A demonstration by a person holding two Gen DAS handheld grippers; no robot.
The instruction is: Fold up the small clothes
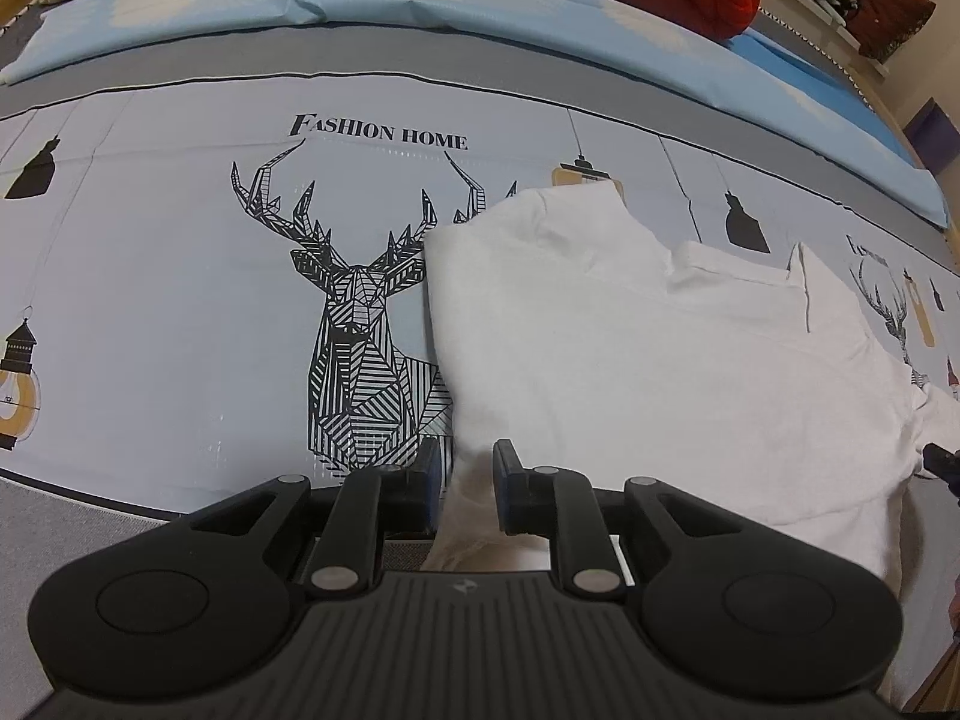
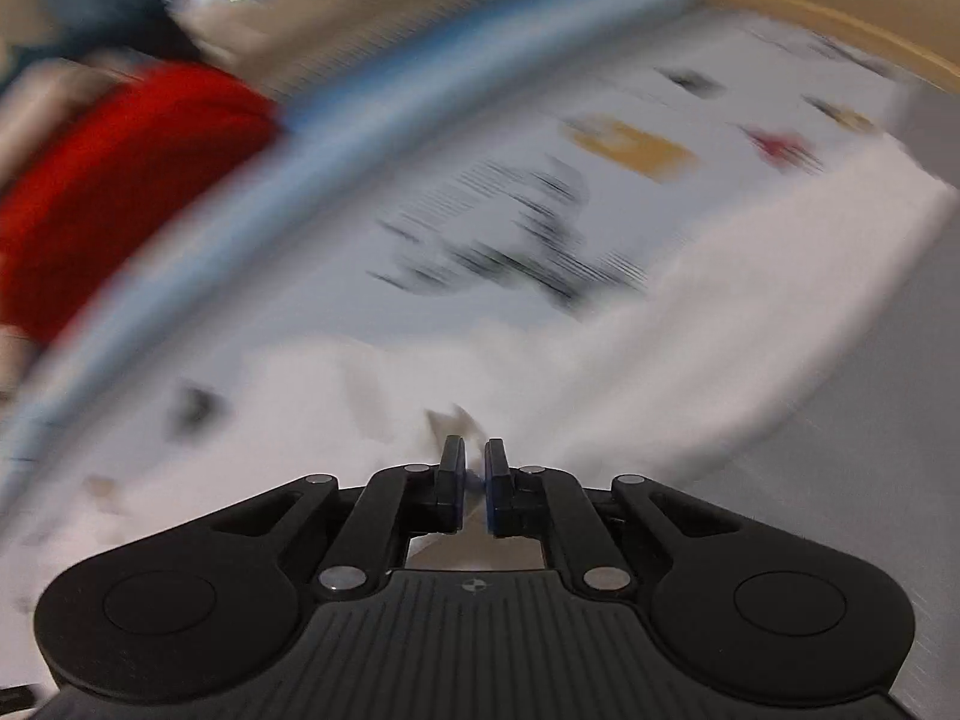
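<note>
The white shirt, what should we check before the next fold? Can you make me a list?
1. Left gripper pinching the white shirt at its near edge: ok, cloth sits bunched between the fingers.
2. Right gripper holding cloth: ok, jaws nearly together with white fabric between them.
3. Right wrist view sharp enough to judge the grip: not ok, it is blurred.
4. Shirt flat on the deer-print sheet: not ok, wrinkles and a raised fold show.
5. Room on the sheet left of the shirt: ok.
6. Both sleeves tucked in: cannot tell.
</note>
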